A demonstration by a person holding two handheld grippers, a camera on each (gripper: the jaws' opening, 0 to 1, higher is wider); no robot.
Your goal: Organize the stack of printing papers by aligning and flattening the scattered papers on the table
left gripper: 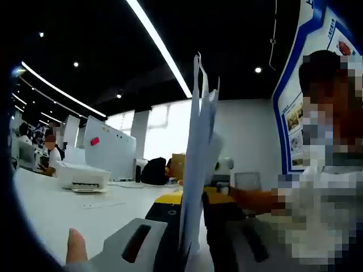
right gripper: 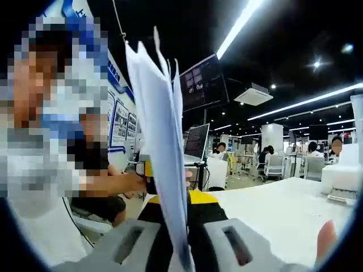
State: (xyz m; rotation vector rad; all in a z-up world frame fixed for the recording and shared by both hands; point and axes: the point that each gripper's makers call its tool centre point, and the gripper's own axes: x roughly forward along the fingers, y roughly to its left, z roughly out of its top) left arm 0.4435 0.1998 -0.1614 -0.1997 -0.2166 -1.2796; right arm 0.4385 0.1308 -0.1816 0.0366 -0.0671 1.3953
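Dim room, bright ceiling strips (left gripper: 161, 48), window glare, fisheye warp

The stack of white papers (left gripper: 199, 164) stands up on its edge above the white desk (left gripper: 51, 209). The sheets are thin and seen from the side. Their top edges do not line up, and some corners poke out higher (right gripper: 161, 141).

A white table (left gripper: 51, 209) carries a white printer (left gripper: 83, 177) at its far edge; a sheet (left gripper: 102, 204) lies flat nearby.

White printer (left gripper: 83, 176), perhaps, beside whiteboard (left gripper: 110, 150).
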